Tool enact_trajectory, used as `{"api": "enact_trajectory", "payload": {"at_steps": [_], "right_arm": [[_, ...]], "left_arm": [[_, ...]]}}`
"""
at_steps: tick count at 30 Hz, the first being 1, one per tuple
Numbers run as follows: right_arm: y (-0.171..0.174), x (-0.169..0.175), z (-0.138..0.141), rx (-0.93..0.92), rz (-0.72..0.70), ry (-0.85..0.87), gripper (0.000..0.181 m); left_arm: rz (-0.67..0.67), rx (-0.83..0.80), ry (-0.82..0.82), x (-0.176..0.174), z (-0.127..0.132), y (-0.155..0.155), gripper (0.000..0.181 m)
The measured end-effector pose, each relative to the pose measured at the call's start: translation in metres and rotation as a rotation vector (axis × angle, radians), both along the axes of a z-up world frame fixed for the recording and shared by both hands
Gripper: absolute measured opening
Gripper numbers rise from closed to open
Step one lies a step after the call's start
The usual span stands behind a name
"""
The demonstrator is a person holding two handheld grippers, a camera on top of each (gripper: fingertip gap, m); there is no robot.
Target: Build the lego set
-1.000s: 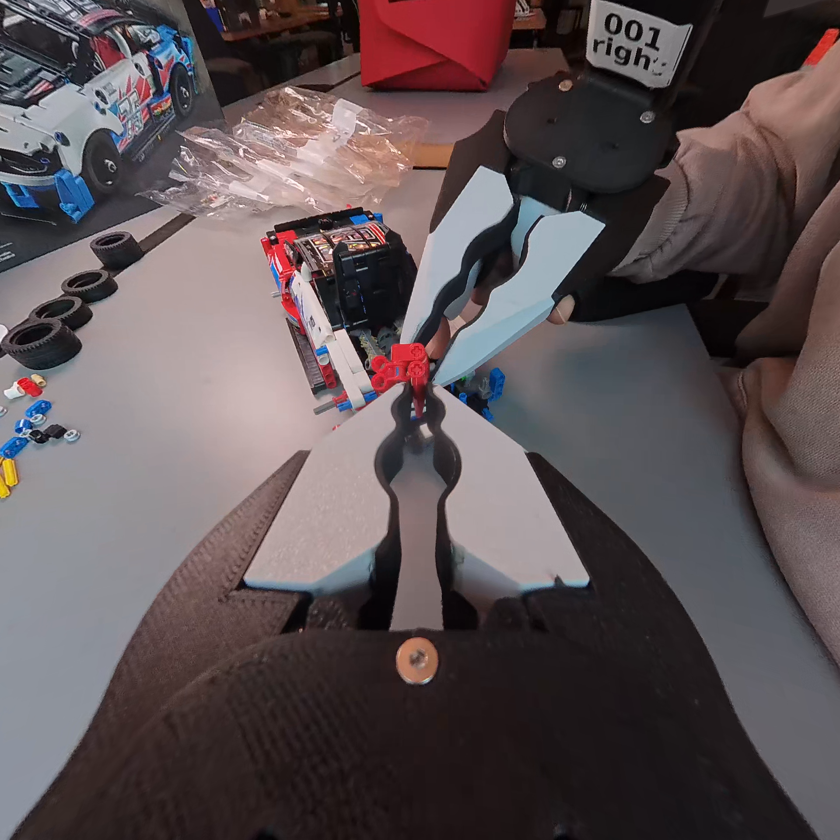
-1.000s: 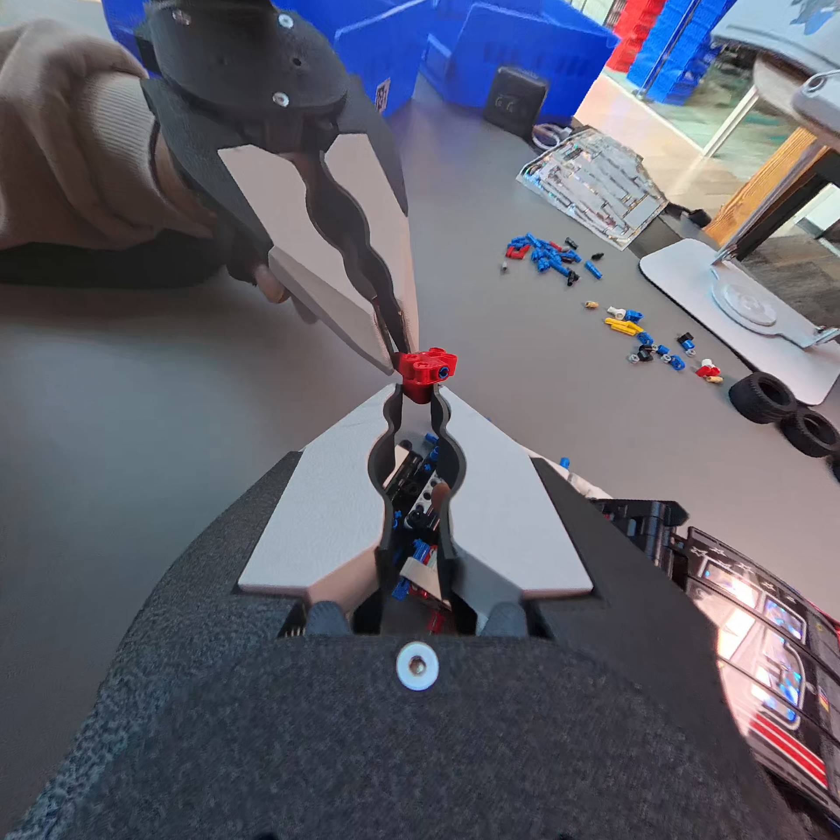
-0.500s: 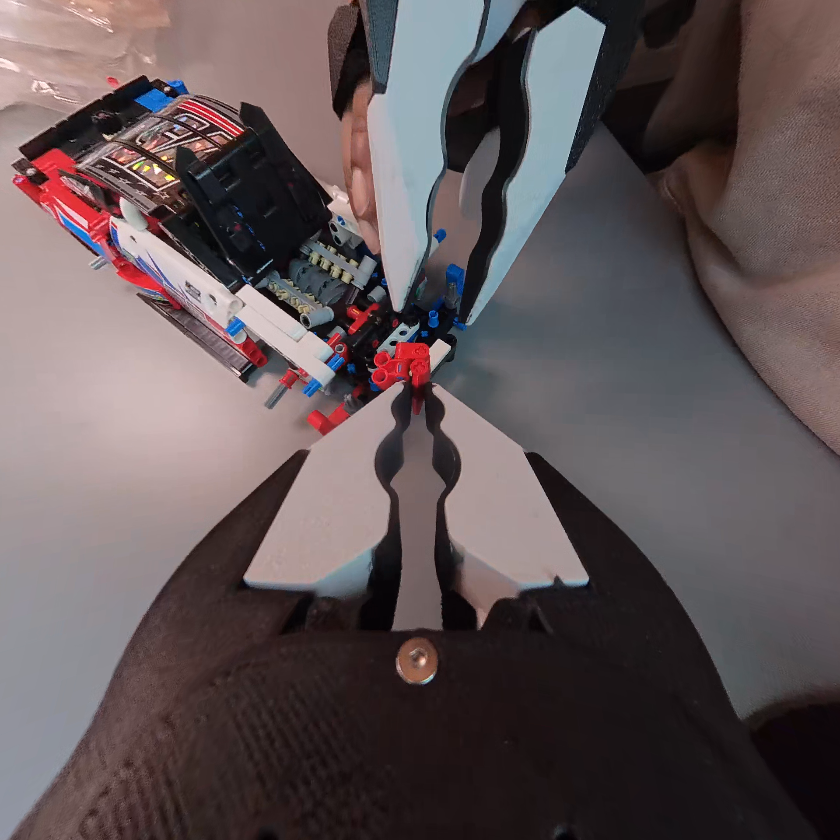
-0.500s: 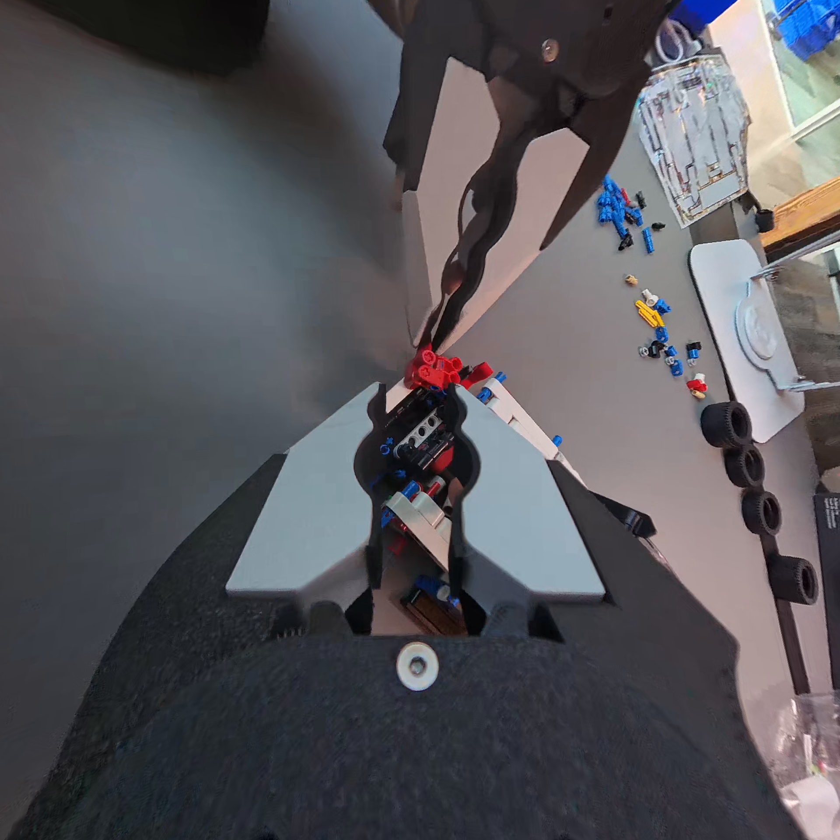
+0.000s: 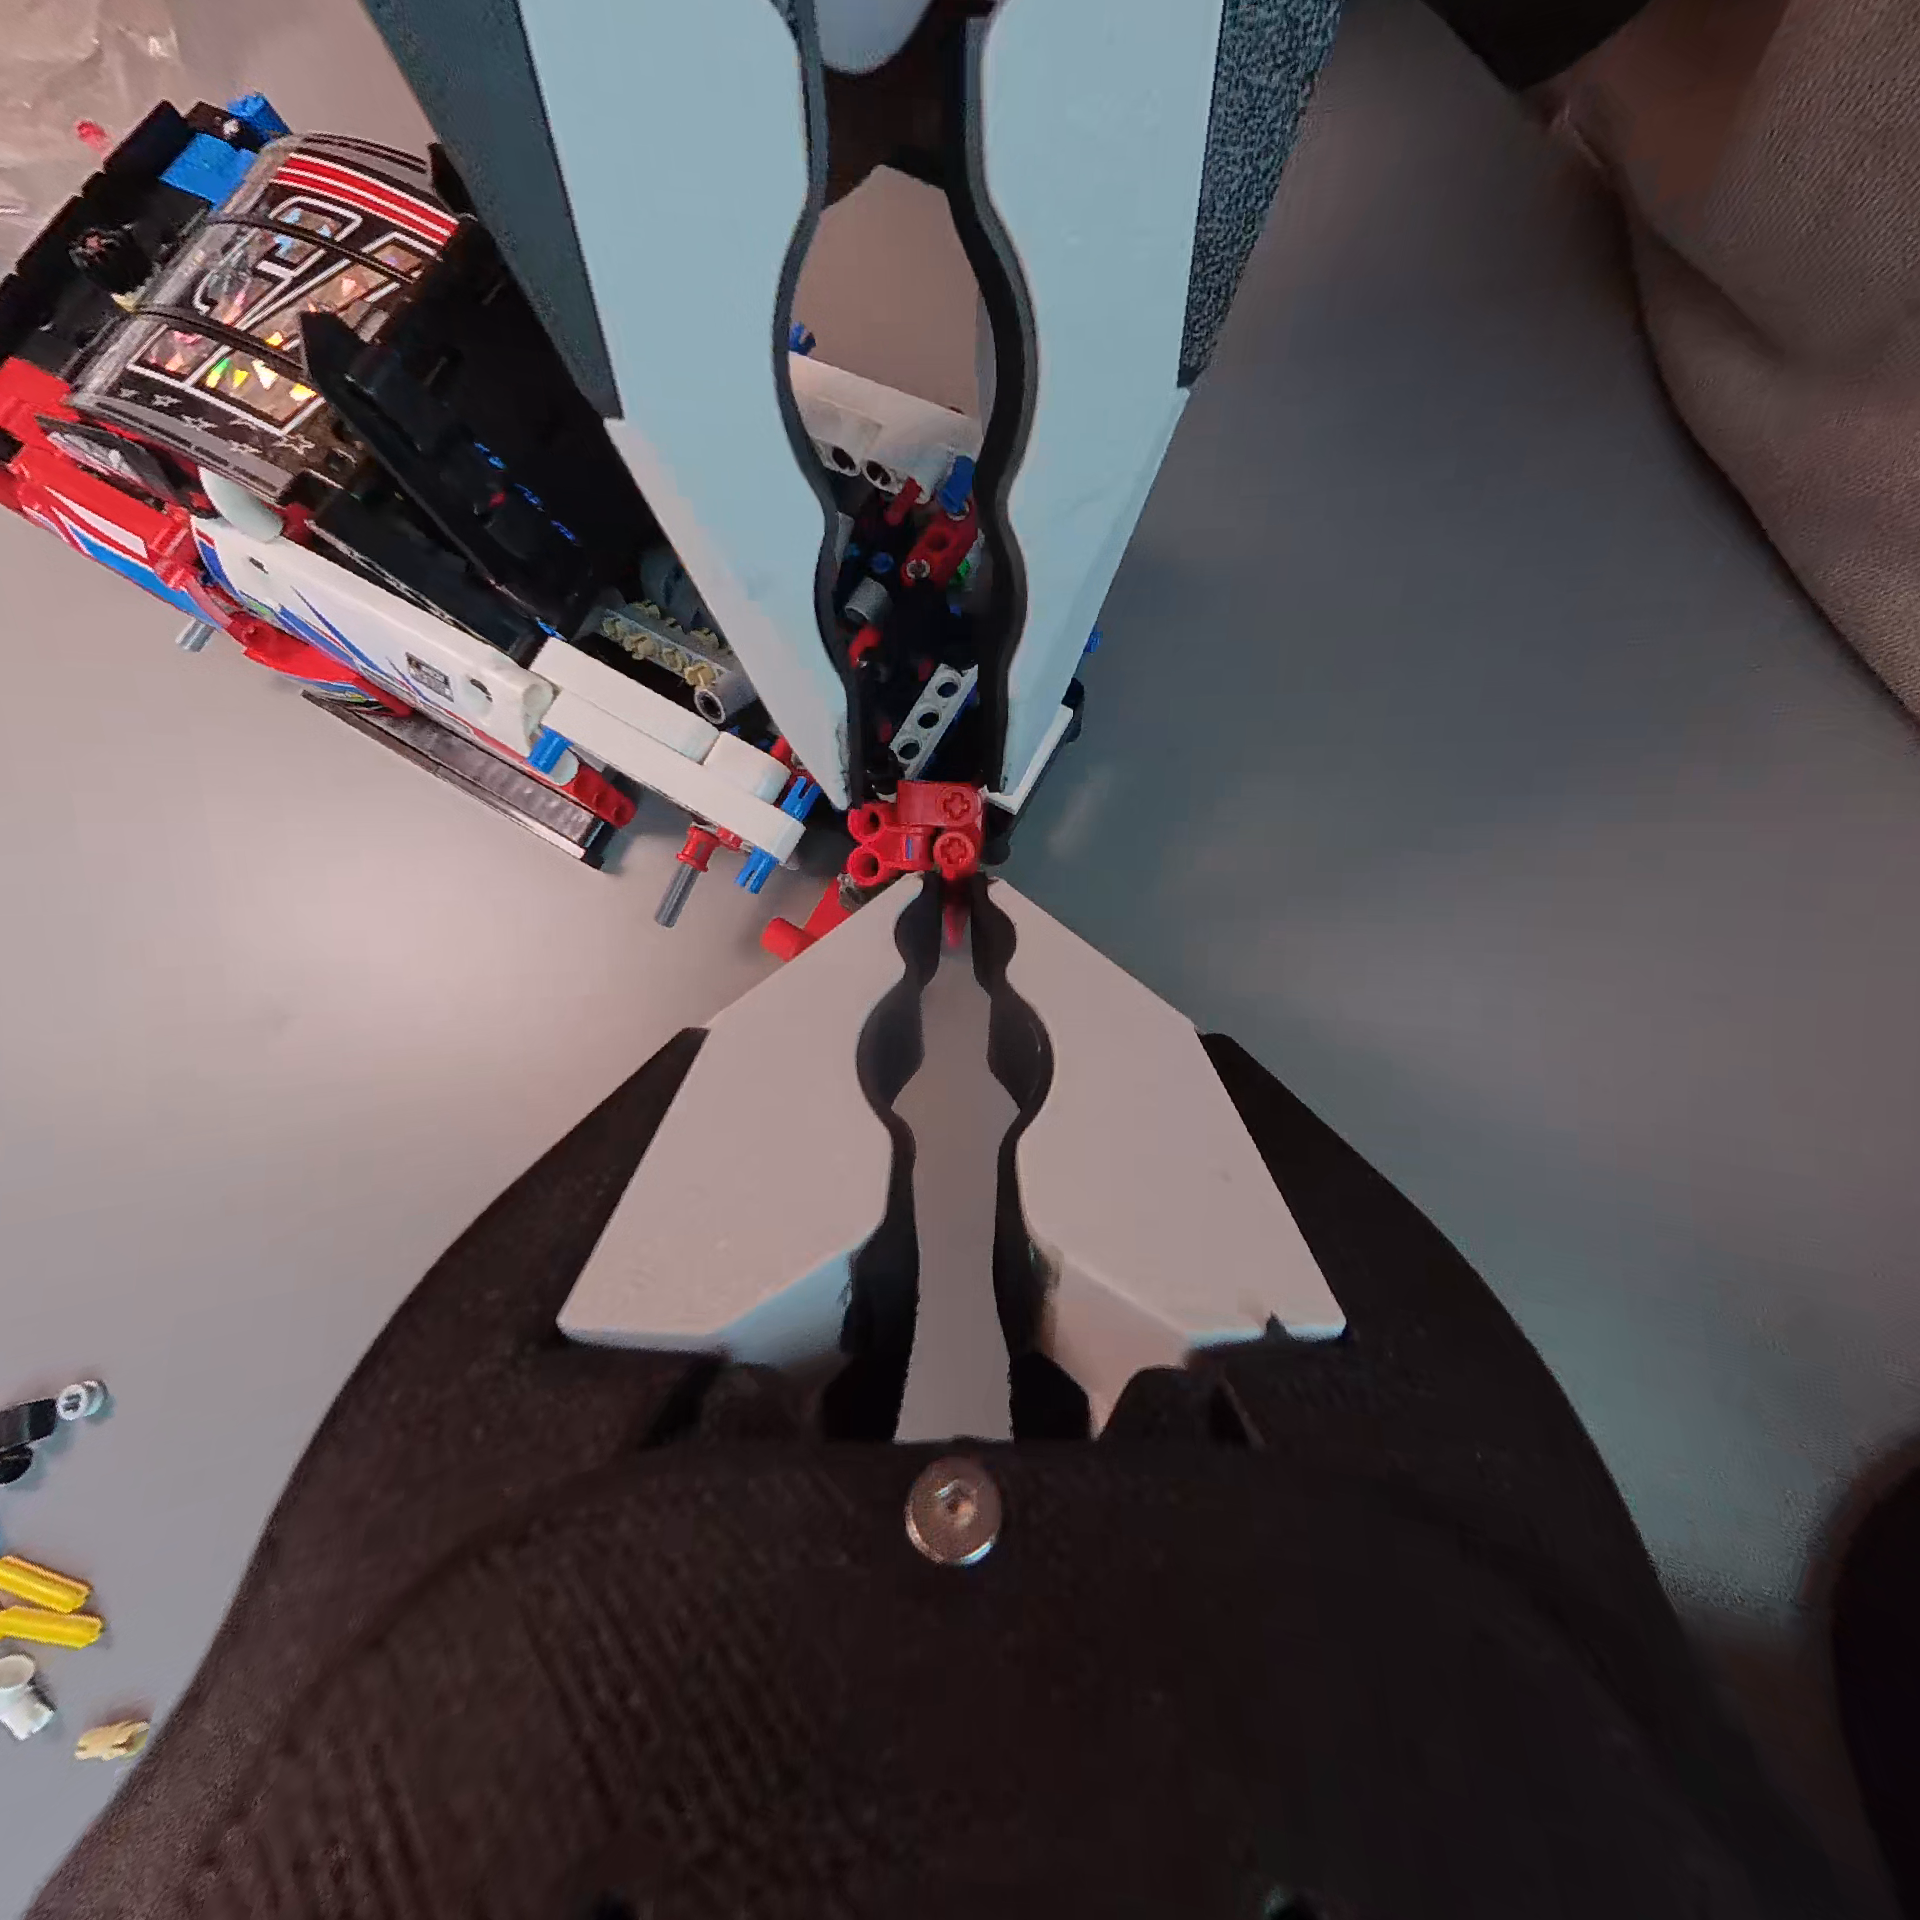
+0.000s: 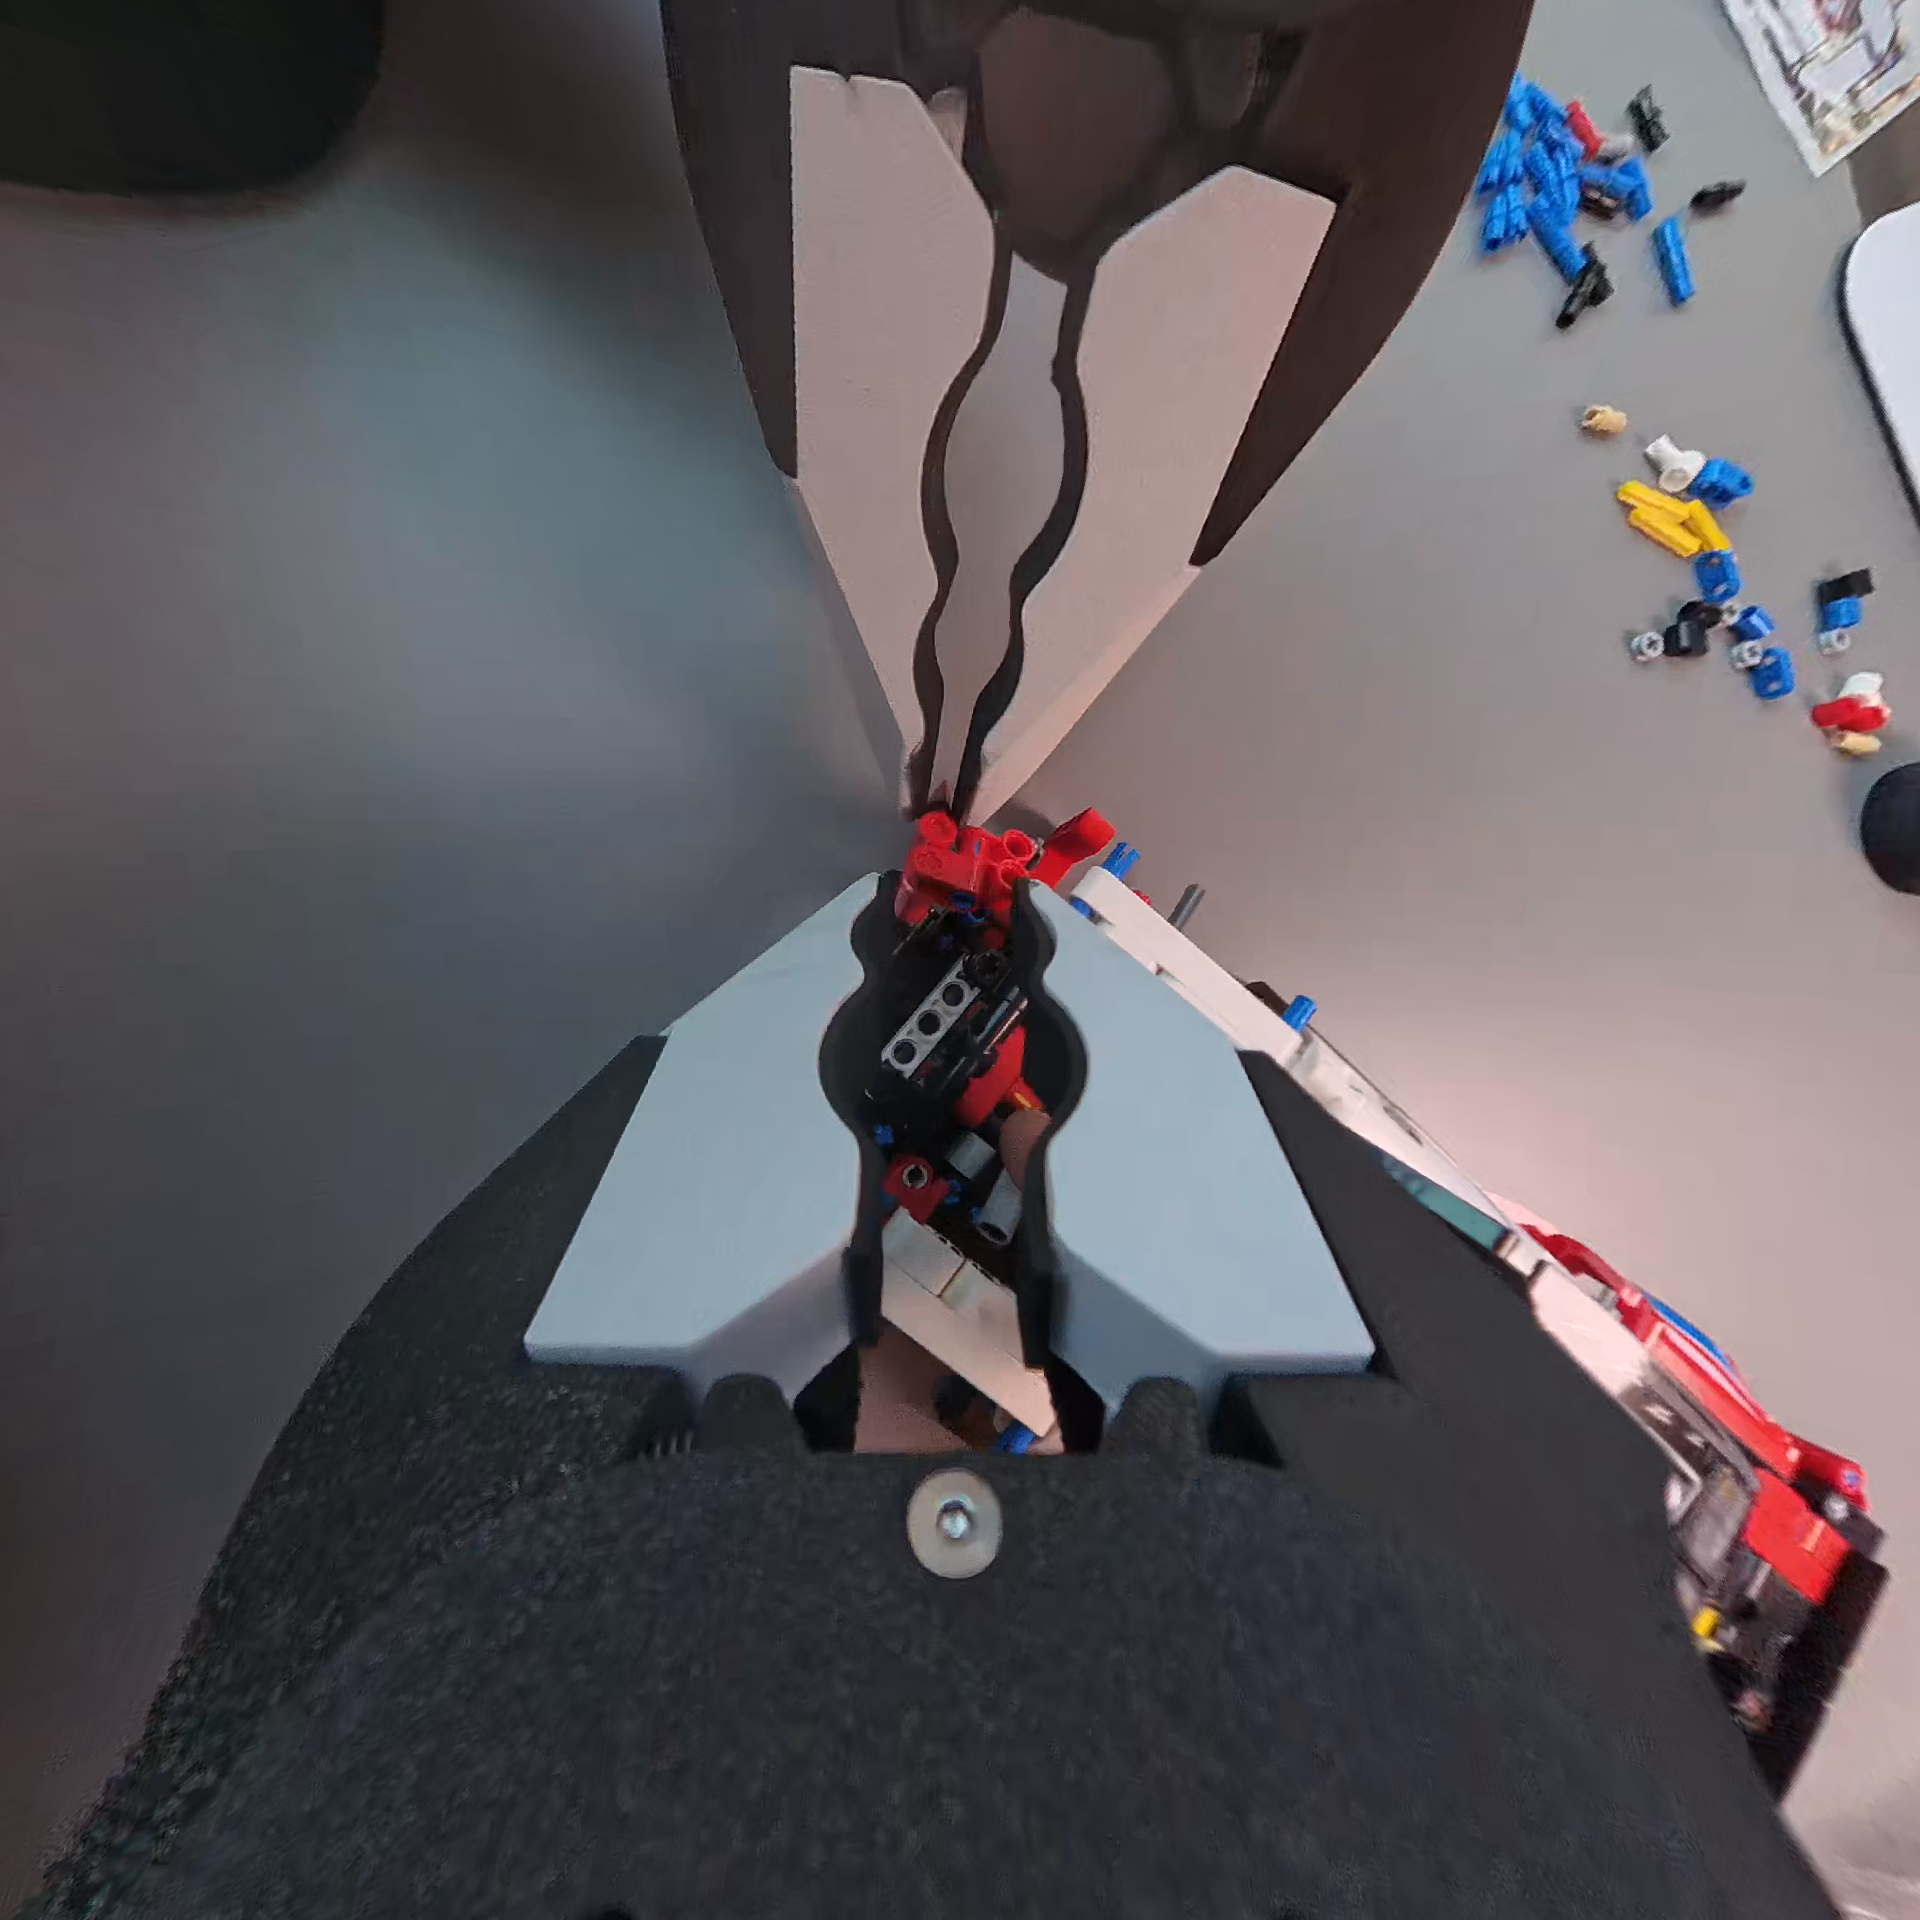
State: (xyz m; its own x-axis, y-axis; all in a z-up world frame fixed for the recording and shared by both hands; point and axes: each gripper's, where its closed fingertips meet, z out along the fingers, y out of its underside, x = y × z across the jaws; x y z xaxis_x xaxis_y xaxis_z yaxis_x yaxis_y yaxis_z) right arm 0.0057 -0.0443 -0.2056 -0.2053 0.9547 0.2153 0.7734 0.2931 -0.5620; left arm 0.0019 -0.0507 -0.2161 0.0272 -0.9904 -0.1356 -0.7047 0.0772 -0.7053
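Note:
A partly built red, white and black lego car (image 5: pixel 312 468) lies on the grey table; it also shows in the right wrist view (image 6: pixel 1662 1403). My left gripper (image 5: pixel 951 896) is shut on a small red connector piece (image 5: pixel 920 836) and holds it against the car's open chassis end. In the right wrist view the left gripper (image 6: pixel 940 795) comes in from above with the red piece (image 6: pixel 956 857). My right gripper (image 6: pixel 953 888) is open, its jaws astride the chassis beams. It shows from the top in the left wrist view (image 5: pixel 925 800).
Loose small pieces lie to the right: a blue pile (image 6: pixel 1558 187), yellow pins (image 6: pixel 1673 520), a black tyre (image 6: pixel 1896 831). A white base plate (image 6: pixel 1891 343) and a booklet (image 6: pixel 1829 73) sit beyond. Yellow pins (image 5: pixel 42 1600) lie at the left. A beige sleeve (image 5: pixel 1766 312) is at the right. My left and right fingertips are right by each other. From either gripper's tips it is about 35 cm to the white base plate (image 6: pixel 1891 343).
Both grippers have come down close to the car's open end. The red piece moved from mid-air to the chassis end. My right gripper's jaws widened and now straddle the chassis.

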Motion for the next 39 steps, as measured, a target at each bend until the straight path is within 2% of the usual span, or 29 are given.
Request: {"api": "enact_trajectory", "payload": {"at_steps": [9, 12, 17, 25, 29, 32, 33, 35, 39], "right_arm": [[0.001, -0.002, 0.003, -0.093, -0.068, 0.023, 0.022], [0.005, -0.002, 0.001, -0.092, -0.094, 0.013, 0.015], [0.004, 0.003, -0.002, -0.088, -0.112, 0.0, 0.013], [0.001, 0.007, -0.002, -0.048, -0.104, -0.011, 0.012], [0.002, 0.008, -0.003, -0.037, -0.105, -0.013, 0.012], [0.005, 0.008, -0.003, 0.026, -0.088, -0.014, 0.012], [0.009, 0.008, -0.003, 0.074, -0.077, -0.017, 0.003], [0.01, 0.009, -0.005, 0.149, -0.03, -0.03, 0.0], [-0.003, 0.008, -0.009, 0.127, 0.022, -0.045, 0.0]], "left_arm": [[-0.047, 0.043, 0.075, -0.002, 0.002, 0.004, 0.003], [-0.046, 0.058, 0.082, -0.001, 0.002, 0.005, 0.003], [0.009, 0.046, -0.026, 0.001, 0.01, 0.008, 0.002], [0.121, 0.004, -0.158, 0.0, 0.005, 0.007, 0.004], [0.178, -0.055, -0.237, 0.001, 0.006, 0.007, 0.013], [0.204, -0.051, -0.245, 0.004, 0.003, 0.009, 0.014], [0.216, -0.037, -0.24, 0.004, 0.002, 0.011, 0.013], [0.234, -0.016, -0.242, 0.005, 0.003, 0.014, 0.009], [0.234, 0.01, -0.231, 0.006, 0.002, 0.012, 0.009]]}}
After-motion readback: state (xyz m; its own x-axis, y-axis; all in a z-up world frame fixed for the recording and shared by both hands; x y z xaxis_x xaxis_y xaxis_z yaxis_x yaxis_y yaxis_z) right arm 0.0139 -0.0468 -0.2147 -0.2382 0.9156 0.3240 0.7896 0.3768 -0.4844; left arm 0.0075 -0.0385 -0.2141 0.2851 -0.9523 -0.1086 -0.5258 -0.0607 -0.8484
